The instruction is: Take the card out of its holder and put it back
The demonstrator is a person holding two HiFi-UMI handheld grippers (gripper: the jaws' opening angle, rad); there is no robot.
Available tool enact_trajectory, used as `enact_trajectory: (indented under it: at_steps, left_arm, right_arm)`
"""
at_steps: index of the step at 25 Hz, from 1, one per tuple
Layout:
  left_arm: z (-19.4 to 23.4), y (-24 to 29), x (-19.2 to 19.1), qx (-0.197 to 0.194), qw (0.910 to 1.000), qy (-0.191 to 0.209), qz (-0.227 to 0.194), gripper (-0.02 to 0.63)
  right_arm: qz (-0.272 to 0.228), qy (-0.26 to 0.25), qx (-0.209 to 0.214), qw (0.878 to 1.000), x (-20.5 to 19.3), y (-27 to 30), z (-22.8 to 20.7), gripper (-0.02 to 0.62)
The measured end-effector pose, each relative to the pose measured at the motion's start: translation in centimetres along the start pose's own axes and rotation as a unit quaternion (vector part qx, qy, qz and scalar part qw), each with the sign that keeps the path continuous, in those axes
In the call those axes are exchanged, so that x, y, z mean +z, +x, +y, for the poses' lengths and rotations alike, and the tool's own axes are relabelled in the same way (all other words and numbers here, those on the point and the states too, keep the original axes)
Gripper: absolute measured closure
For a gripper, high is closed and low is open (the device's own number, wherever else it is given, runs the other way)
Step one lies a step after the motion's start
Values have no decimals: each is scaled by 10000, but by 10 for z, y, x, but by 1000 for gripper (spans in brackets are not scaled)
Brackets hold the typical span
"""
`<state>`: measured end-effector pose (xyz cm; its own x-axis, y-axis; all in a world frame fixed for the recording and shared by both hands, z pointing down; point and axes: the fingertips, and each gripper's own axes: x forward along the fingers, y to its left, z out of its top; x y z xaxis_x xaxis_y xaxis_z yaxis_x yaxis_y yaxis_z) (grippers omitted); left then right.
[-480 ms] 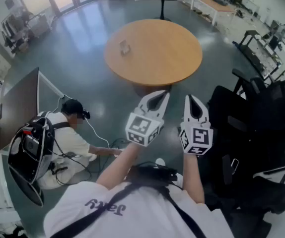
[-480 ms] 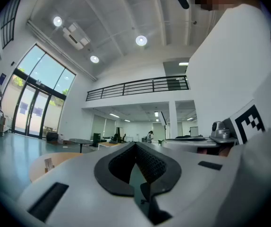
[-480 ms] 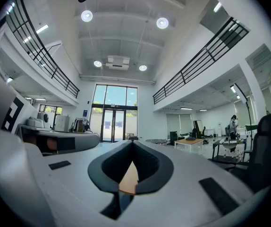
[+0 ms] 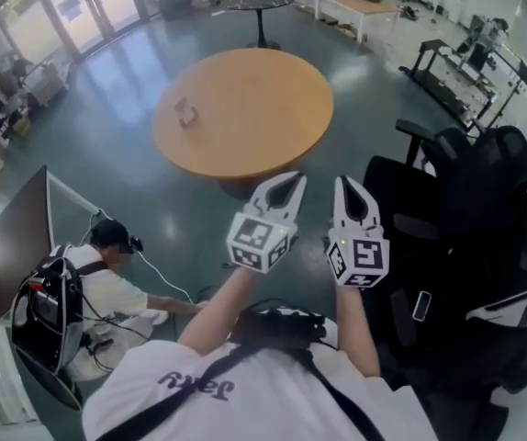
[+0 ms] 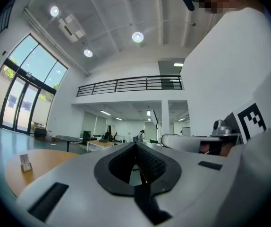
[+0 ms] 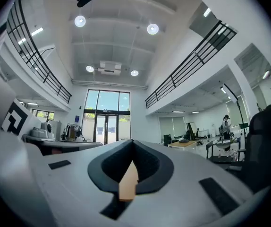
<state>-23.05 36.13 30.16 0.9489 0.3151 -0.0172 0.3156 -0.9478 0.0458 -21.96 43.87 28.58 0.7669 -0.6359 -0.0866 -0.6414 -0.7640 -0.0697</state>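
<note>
- Left gripper (image 4: 285, 184): jaws fully together, nothing between them. It is held level in front of the body.
- Right gripper (image 4: 346, 186): jaw tips meet as well and grip nothing. The orange wedge seen below the tips in the right gripper view is only background showing through.
- Card holder (image 4: 186, 110): stands on the left part of the round table (image 4: 263, 108), well apart from both grippers. It is too small to tell the card from the holder.
- Stage, as judged: approach only — no contact yet, the card presumably not yet drawn.
- Risk 1: the holder looks small and light. Pulling the card with 1 gripper alone could drag or tip it, so the other gripper should steady the base.
- Risk 2: both pairs of jaws must open before reaching in. Shut tips would simply push the holder across the smooth top.
- Risk 3: a person (image 4: 107, 274) crouches on the floor at left with cables nearby, and a black chair (image 4: 465, 209) crowds the right — a snag or stumble on the way in is possible.
- Materials: the table top is flat, circular, wood-coloured and smooth. The floor is glossy grey-green. The gripper shells are pale grey plastic, tapering to points, with black ribbed pads inside. Each carries a cube with black-and-white square markers.
</note>
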Motion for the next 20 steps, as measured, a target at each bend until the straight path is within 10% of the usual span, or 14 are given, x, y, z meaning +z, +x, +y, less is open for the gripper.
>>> enact_trajectory:
  at_steps: [8,20]
  left_arm:
    - [-9,41,-22,-281,9989,-120,357,595]
    - [97,129,-61,39,9985,-480,251,595]
  right_arm:
    - [342,536,-282,9976,-38,7,-38,574]
    - [17,514,-46,9987,-68,137,-69,574]
